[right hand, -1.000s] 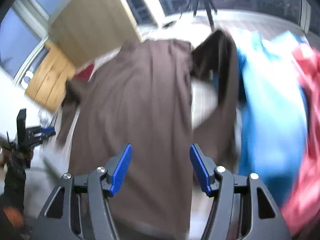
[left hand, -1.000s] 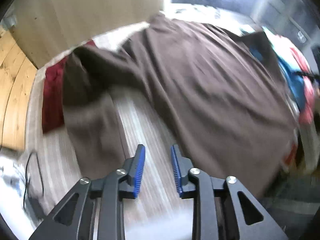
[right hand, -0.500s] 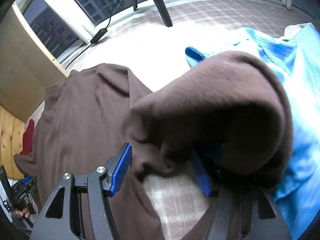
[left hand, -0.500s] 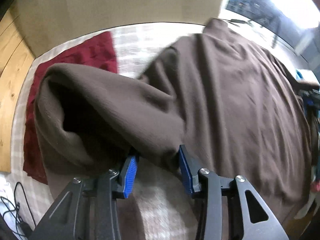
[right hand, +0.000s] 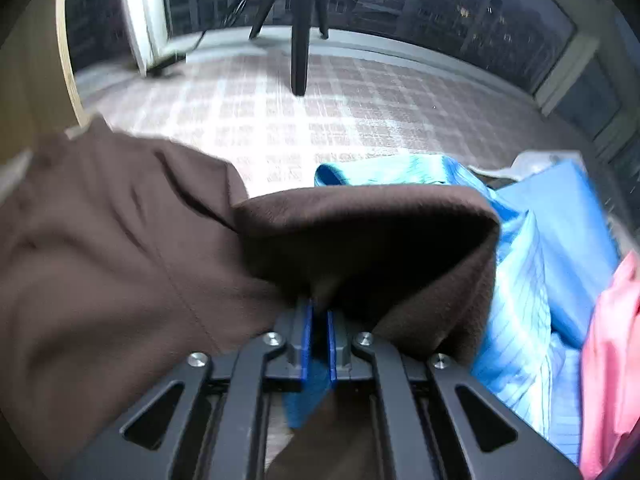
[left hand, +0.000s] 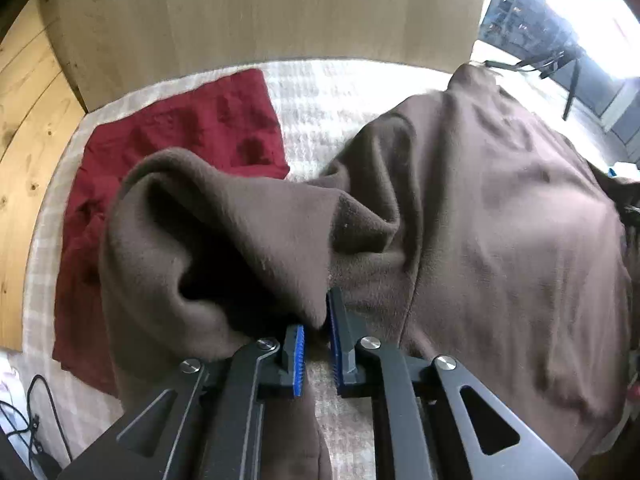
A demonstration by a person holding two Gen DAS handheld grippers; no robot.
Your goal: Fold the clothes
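Note:
A brown long-sleeved garment lies spread on a pale checked cover. In the left wrist view its left sleeve is lifted and bulges over the fingers; my left gripper is shut on the sleeve's fold. In the right wrist view the other brown sleeve arches over the fingers, and my right gripper is shut on it, jaws almost touching. The garment's body fills the left of that view.
A dark red cloth lies left of the brown garment. A light blue striped shirt and a pink garment lie at the right. A tripod leg stands on the cover by the window. A wooden panel rises behind.
Both grippers went from open to shut, each pinching a brown sleeve. Both sleeves are now drawn up closer to the cameras than half a second ago.

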